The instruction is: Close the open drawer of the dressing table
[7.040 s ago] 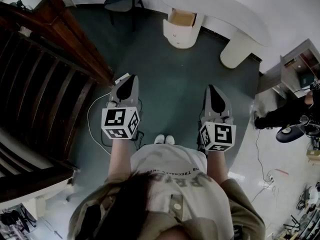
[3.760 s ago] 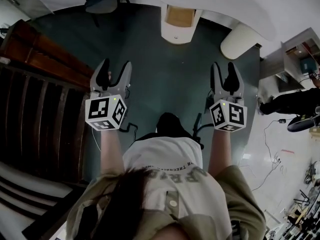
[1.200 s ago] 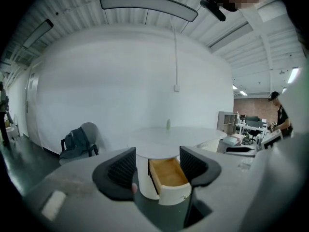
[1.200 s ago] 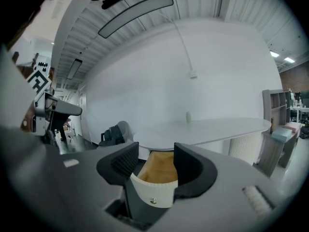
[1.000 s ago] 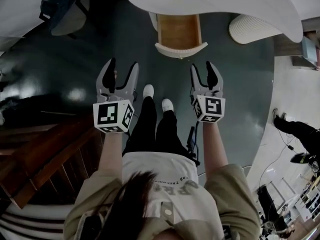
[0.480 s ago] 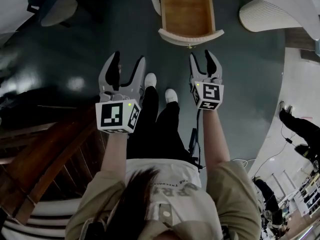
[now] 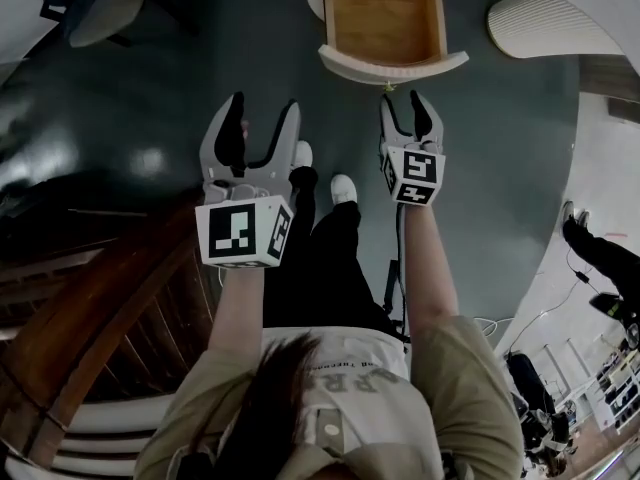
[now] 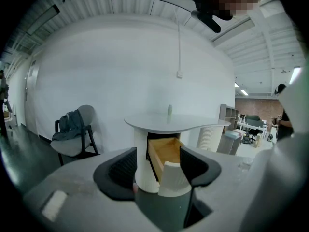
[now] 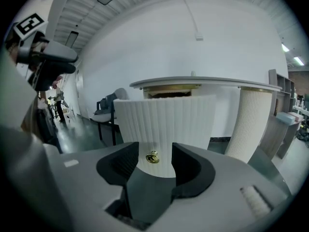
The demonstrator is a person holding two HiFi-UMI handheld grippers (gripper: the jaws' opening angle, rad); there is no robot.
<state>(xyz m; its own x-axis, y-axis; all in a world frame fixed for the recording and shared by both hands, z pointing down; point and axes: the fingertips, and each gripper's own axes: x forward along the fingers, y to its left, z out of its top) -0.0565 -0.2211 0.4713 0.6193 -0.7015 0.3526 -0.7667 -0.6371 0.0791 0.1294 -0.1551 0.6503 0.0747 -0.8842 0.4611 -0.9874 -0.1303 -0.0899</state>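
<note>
The white dressing table (image 8: pixel 169 122) has its drawer (image 7: pixel 385 18) pulled out, showing a wooden inside and a curved ribbed white front (image 9: pixel 164 124) with a small brass knob (image 9: pixel 152 157). My right gripper (image 7: pixel 407 116) is open just in front of that drawer front, the knob in line between its jaws, not touching. My left gripper (image 7: pixel 260 126) is open and empty, farther left and farther from the drawer, which appears beyond its jaws in the left gripper view (image 8: pixel 164 153).
A chair (image 8: pixel 75 132) with a dark garment stands left of the table. A ribbed white pillar (image 9: pixel 251 124) holds up the table's right end. Dark wooden furniture (image 7: pixel 90 308) lies at my left. The person's white shoes (image 7: pixel 320 173) stand on the dark floor below the grippers.
The drawer now lies nearer, at the top of the head view. Both grippers have come down and closer to it, the right one nearly up to the drawer front.
</note>
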